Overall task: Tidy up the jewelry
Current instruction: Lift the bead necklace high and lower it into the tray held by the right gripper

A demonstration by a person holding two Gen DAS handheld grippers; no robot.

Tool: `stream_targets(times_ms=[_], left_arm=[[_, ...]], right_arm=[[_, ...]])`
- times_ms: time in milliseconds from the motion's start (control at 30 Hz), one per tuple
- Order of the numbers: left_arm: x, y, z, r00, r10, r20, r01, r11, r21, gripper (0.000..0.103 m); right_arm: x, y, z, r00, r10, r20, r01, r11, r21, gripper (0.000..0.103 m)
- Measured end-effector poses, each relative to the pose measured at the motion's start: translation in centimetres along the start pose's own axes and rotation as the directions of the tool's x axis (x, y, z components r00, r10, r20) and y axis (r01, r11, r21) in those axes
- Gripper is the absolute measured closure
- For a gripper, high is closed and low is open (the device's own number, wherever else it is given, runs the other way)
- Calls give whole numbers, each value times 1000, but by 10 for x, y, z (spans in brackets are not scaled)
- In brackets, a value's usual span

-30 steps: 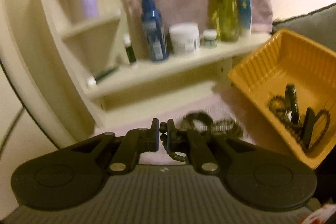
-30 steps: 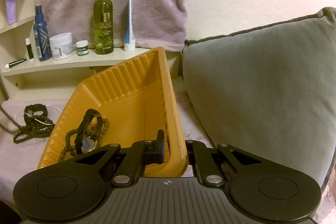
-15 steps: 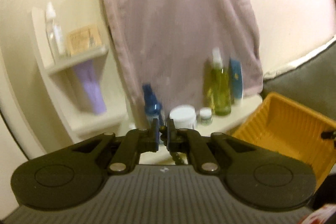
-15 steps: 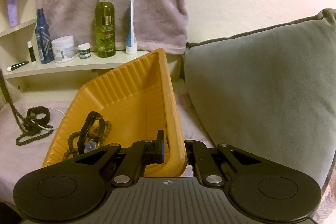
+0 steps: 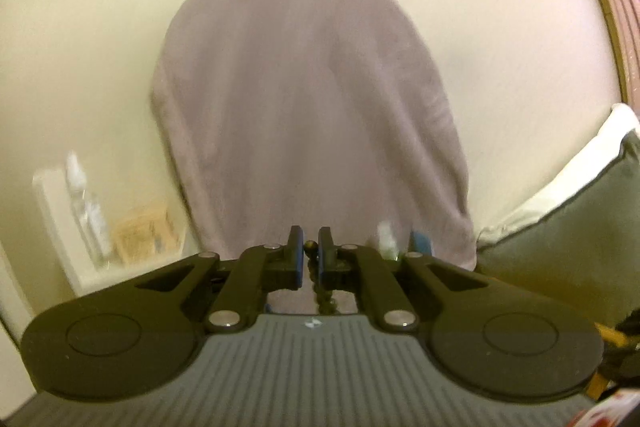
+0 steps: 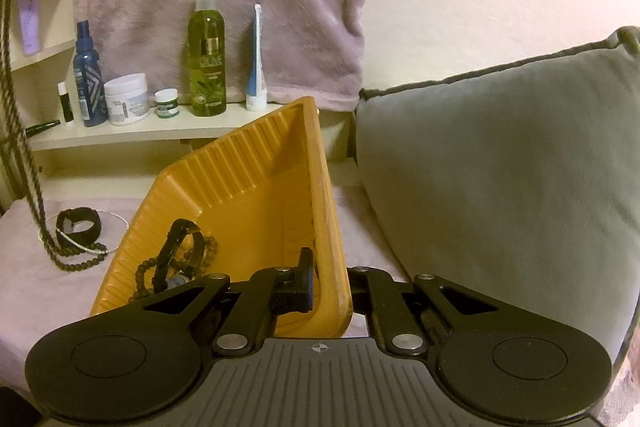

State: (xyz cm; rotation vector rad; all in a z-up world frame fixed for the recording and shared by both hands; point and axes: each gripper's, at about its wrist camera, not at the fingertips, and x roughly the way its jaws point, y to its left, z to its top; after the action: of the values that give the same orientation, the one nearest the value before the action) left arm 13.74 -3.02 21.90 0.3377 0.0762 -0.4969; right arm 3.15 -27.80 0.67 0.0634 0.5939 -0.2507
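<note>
Two hand-held grippers, left (image 5: 308,254) raised, pinching bead necklace (image 5: 325,297), right (image 6: 329,281) level, clamping orange tray (image 6: 328,211) wall.

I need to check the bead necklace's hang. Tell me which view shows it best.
The right wrist view: the bead necklace hangs as a long strand down the left edge to the pink cloth. The left wrist view shows only a few beads pinched between the left gripper jaws.

Tray's (image 6: 256,187) open top looks reachable — but the grey cushion (image 6: 500,167) crowds its right side, and the bead strand (image 6: 24,155) dangles left, probably in the way.
</note>
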Motion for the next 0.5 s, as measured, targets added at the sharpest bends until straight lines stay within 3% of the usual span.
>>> stream_targets(times_ms=[500], left_arm=[[10, -28, 91, 978, -113, 178, 107, 993, 42, 97]], right_arm=[[1, -1, 2, 1000, 5, 1, -5, 1000, 7, 96]])
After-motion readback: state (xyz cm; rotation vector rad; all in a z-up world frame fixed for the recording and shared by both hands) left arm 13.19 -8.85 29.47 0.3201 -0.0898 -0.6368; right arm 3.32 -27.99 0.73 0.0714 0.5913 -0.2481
